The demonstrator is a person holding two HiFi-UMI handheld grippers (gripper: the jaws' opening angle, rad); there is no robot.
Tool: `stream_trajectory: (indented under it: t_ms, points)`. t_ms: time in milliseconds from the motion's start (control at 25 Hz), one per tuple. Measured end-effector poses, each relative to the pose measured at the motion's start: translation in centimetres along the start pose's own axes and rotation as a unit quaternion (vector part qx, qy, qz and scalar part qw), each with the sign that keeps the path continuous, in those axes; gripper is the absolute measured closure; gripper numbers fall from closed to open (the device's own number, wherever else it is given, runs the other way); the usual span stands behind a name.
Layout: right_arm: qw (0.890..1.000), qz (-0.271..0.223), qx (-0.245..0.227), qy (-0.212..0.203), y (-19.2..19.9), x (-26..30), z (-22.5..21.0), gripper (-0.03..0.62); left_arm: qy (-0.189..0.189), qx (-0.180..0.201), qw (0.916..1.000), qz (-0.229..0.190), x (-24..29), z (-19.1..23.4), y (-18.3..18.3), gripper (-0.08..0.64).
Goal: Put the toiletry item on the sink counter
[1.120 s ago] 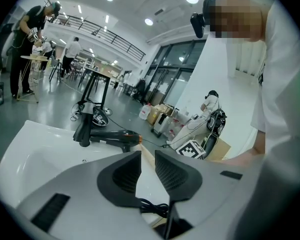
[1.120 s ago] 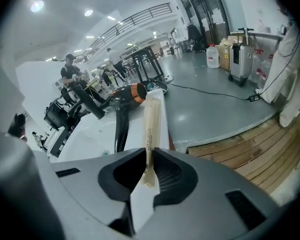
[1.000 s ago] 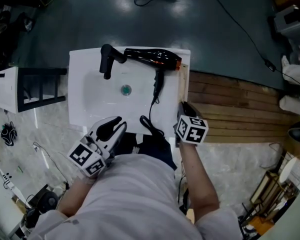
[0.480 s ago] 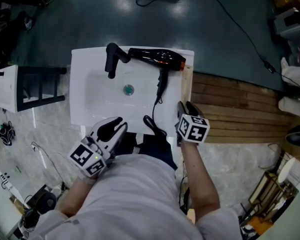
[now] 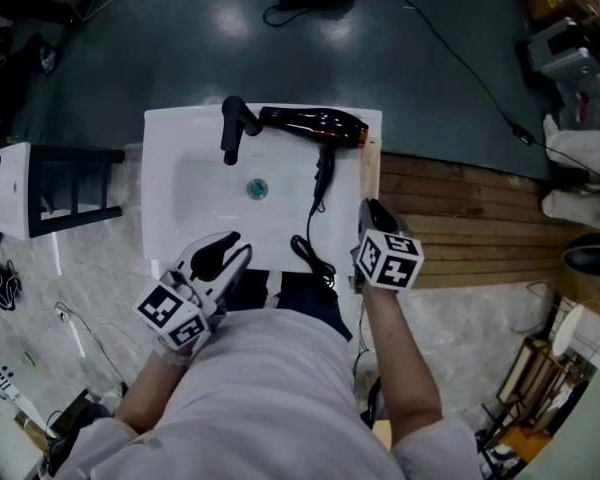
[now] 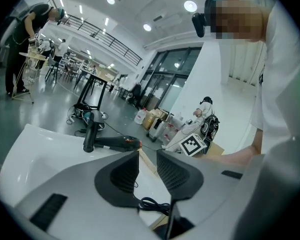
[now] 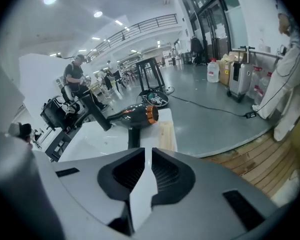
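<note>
A black hair dryer (image 5: 315, 123) with an orange ring lies on the back rim of the white sink (image 5: 165, 138), beside the black faucet (image 5: 233, 128). Its cord (image 5: 315, 253) runs down through the basin to the front edge. My left gripper (image 5: 230, 243) hovers over the sink's front left, jaws slightly apart and empty. My right gripper (image 5: 368, 208) is at the sink's right edge, short of the dryer, jaws closing to a narrow gap with nothing between them. The right gripper view shows the dryer (image 7: 135, 115) ahead of the jaws (image 7: 148, 156). The left gripper view shows it (image 6: 115, 143) beyond the jaws (image 6: 147, 159).
A black and white rack (image 5: 40, 188) stands left of the sink. A wooden platform (image 5: 460, 218) lies to the right, with a wooden strip (image 5: 370, 168) along the sink's side. Cables and boxes sit on the dark floor behind.
The head view has drifted a little, so the sink sits slightly lower in the picture. Both grippers keep about the same places. The hair dryer has not moved on the sink.
</note>
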State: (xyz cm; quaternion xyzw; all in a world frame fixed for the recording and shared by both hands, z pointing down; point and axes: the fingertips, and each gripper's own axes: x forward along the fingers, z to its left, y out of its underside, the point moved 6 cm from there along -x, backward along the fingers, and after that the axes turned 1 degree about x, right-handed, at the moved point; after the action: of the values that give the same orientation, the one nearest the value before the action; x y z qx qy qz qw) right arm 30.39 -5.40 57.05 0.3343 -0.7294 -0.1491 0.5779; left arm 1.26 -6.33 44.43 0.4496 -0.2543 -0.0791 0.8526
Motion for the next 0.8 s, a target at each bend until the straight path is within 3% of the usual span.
stream_trajectory:
  t_ms: [440,800]
  points:
    - [0.994,-0.091,-0.029,-0.061,-4.4,-4.3,7.9,0.568,0.015,0.024,0.9985,-0.046,-1.8,1.8,-3.3,0.483]
    - [0.979,-0.151,-0.071,-0.114,-6.5,-8.6,14.4,0.568,0.033,0.039,0.9946,-0.090,-2.6,2.9,-6.1,0.534]
